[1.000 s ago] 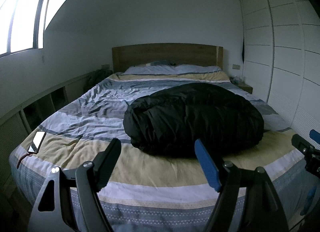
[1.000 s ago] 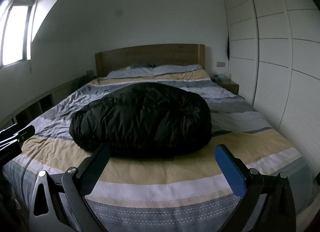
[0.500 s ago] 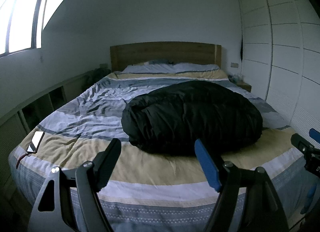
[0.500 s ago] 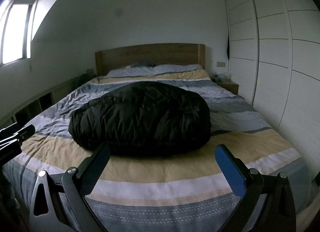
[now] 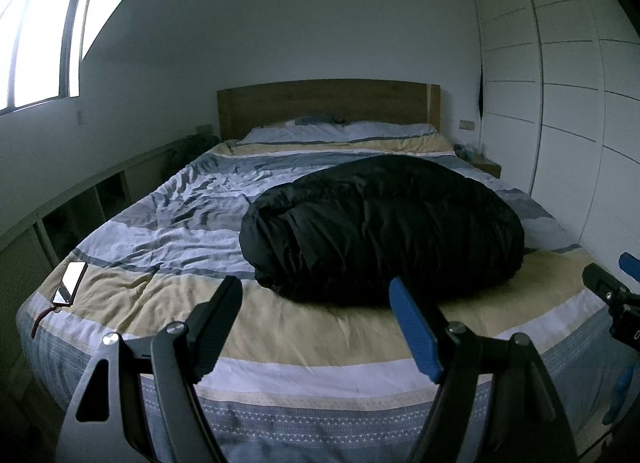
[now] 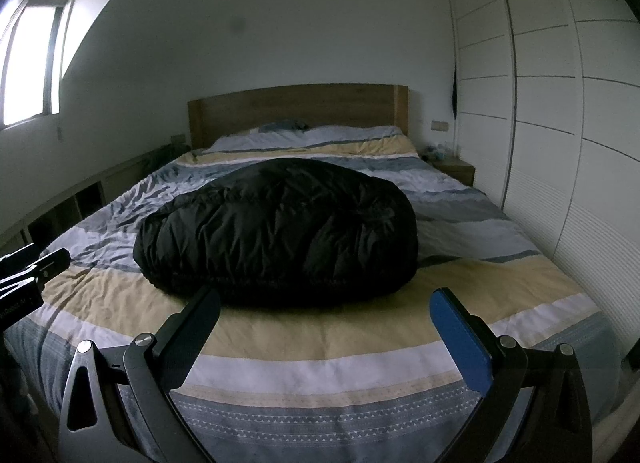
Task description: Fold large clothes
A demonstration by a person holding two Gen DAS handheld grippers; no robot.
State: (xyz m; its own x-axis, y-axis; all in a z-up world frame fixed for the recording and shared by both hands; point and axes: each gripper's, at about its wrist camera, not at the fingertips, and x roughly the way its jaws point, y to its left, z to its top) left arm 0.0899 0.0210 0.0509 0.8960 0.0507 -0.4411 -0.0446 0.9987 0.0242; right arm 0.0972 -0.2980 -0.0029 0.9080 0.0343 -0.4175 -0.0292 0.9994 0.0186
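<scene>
Left wrist view: black puffy garment (image 5: 380,227) lies as one compact, rounded bundle on the bed (image 5: 280,347), right of centre, toward the near end. No sleeves or hem are spread out, so it reads either as a folded-over coat or as a bunched heap awaiting folding; the pictures do not settle which. A phone (image 5: 71,283) lies on the near left corner of the bed. Left gripper (image 5: 316,323) hovers above the near edge, level, pointing at the bundle, fingers spread wide and holding nothing. Right wrist view: same bundle, centred, wooden headboard (image 6: 298,111) far behind it. Right gripper (image 6: 326,327) hangs at similar height, aimed at the garment's near edge, fingers wide apart, empty, clear of the fabric.
</scene>
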